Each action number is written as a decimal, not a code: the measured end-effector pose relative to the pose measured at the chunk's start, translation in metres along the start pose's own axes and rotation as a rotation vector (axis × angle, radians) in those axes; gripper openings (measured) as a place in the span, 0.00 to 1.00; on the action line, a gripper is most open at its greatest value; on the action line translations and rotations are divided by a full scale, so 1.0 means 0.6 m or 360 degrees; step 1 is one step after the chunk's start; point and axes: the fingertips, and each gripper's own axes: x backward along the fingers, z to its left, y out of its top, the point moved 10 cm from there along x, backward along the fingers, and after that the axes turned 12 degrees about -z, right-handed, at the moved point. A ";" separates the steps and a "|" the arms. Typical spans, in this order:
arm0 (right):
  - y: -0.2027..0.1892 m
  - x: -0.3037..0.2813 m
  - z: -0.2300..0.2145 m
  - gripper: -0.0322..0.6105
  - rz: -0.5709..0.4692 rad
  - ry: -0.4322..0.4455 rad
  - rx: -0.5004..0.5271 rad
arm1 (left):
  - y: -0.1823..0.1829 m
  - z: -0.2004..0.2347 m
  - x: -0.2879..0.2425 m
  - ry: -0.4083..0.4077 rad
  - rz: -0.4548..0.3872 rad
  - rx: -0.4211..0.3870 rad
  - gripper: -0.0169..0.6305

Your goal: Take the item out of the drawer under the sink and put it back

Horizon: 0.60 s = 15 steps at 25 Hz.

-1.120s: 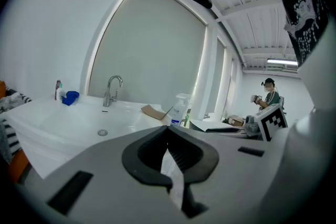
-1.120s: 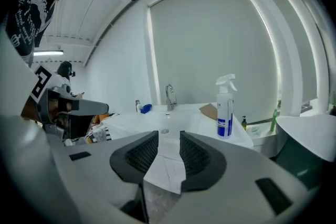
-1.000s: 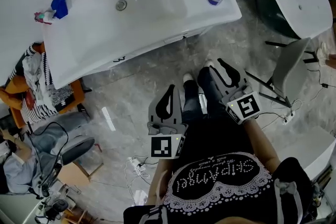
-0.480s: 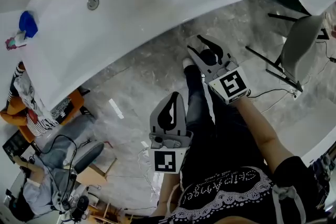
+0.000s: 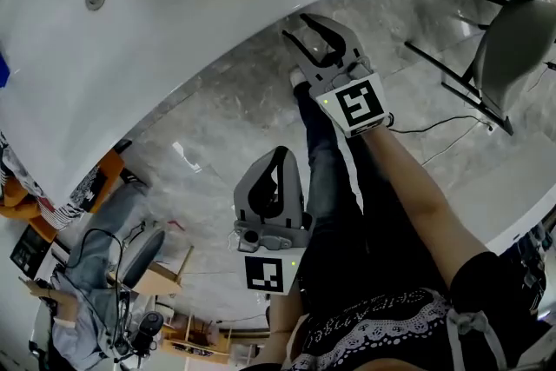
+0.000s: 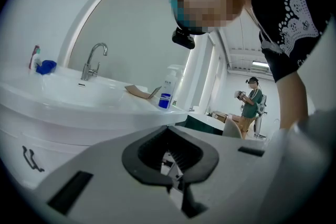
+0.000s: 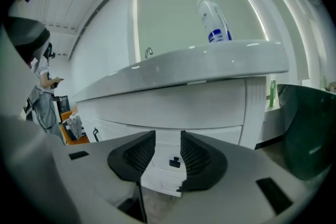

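A bathroom vanity staged inside a cluttered workroom

A white sink (image 5: pixel 174 30) with a faucet (image 6: pixel 93 60), a spray bottle (image 7: pixel 212 18) on its rim and drawers (image 7: pixel 210 107) beneath it fills the upper frame. Loose cables (image 5: pixel 434 126), a chair (image 5: pixel 508 39) and piled gear (image 5: pixel 104 291) at lower left sit on the grey marbled floor (image 5: pixel 234 126).

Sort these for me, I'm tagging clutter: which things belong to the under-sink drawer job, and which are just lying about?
Job: sink; drawer front below it; right gripper, its fingers just opening, nothing between them.
Lying about: spray bottle; cardboard; blue item; chair.
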 end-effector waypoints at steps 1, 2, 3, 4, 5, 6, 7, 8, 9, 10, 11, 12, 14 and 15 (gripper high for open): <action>-0.014 -0.006 -0.001 0.29 0.0009 -0.0011 0.0000 | -0.007 0.002 0.000 -0.0005 0.0005 0.0010 0.03; -0.029 -0.012 -0.002 0.29 0.0024 -0.0023 -0.0009 | -0.012 0.004 0.000 -0.0011 0.0012 0.0015 0.03; -0.043 -0.019 -0.003 0.29 0.0039 -0.0041 -0.0024 | -0.018 0.006 0.001 -0.0017 0.0021 0.0019 0.03; -0.055 -0.026 -0.005 0.29 0.0051 -0.0066 -0.0040 | -0.025 0.007 0.002 -0.0024 0.0031 0.0026 0.03; -0.067 -0.032 -0.007 0.29 0.0059 -0.0096 -0.0053 | -0.032 0.009 0.003 -0.0028 0.0042 0.0038 0.03; -0.077 -0.037 -0.009 0.29 0.0063 -0.0125 -0.0060 | -0.039 0.008 0.005 -0.0031 0.0052 0.0051 0.03; -0.086 -0.040 -0.010 0.29 0.0066 -0.0147 -0.0057 | -0.046 0.007 0.008 -0.0032 0.0060 0.0065 0.03; -0.095 -0.044 -0.010 0.29 0.0069 -0.0161 -0.0045 | -0.053 0.005 0.011 -0.0032 0.0066 0.0079 0.03; -0.105 -0.048 -0.009 0.29 0.0074 -0.0172 -0.0029 | -0.059 0.003 0.013 -0.0033 0.0071 0.0091 0.03; -0.114 -0.054 -0.007 0.29 0.0081 -0.0184 -0.0016 | -0.064 0.002 0.016 -0.0035 0.0078 0.0101 0.03; -0.124 -0.061 -0.005 0.29 0.0088 -0.0200 -0.0010 | -0.070 0.002 0.018 -0.0037 0.0086 0.0109 0.03; -0.132 -0.069 -0.003 0.29 0.0094 -0.0218 -0.0007 | -0.074 0.003 0.020 -0.0040 0.0097 0.0115 0.03; -0.145 -0.084 0.000 0.29 0.0106 -0.0255 -0.0007 | -0.081 0.006 0.023 -0.0045 0.0113 0.0124 0.03; -0.151 -0.091 0.001 0.29 0.0116 -0.0270 -0.0009 | -0.084 0.007 0.024 -0.0048 0.0115 0.0129 0.03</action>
